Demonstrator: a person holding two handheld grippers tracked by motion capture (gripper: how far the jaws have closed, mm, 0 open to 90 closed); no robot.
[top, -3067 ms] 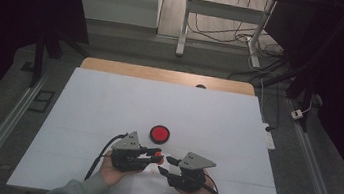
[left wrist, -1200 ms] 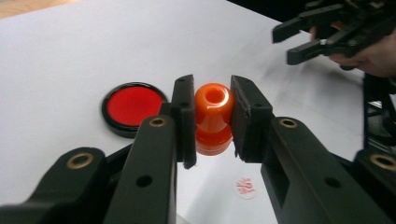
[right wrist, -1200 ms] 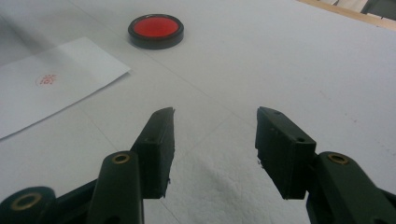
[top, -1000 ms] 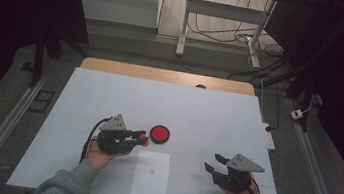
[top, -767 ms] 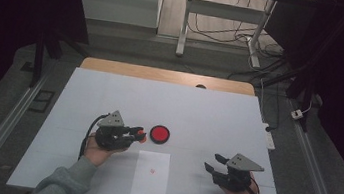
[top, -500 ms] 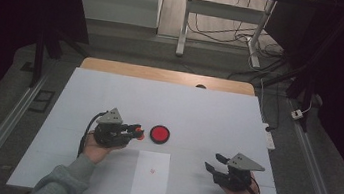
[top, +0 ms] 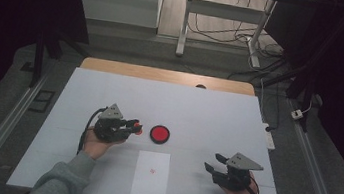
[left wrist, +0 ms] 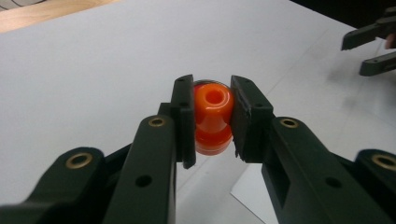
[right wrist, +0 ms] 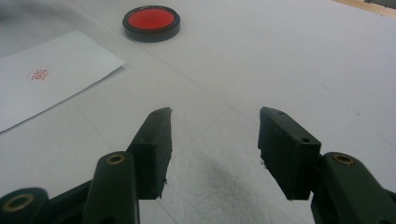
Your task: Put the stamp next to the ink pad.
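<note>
My left gripper (top: 133, 127) is shut on a small orange stamp (top: 138, 129), just left of a round red ink pad (top: 159, 133). In the left gripper view the stamp (left wrist: 213, 116) sits squeezed between both pads, its hollow end toward the camera. A white sheet of paper (top: 150, 174) with a small red stamp mark (top: 152, 171) lies near the front edge. My right gripper (top: 212, 162) rests at the front right, open; its jaws have just been opening and nothing is between them. Ahead of my right gripper (right wrist: 215, 116) lie the ink pad (right wrist: 151, 21) and the paper (right wrist: 46, 79).
The white table top (top: 218, 113) ends in a wooden strip (top: 163, 74) at the far side. A white power strip (top: 268, 135) lies off the right edge. Metal rails run along both sides, and a table frame (top: 185, 23) with cables stands behind.
Both grippers were together over the paper three seconds ago; they have since parted. In the last second the left gripper drifted slightly left with the stamp, and the right hand stayed put.
</note>
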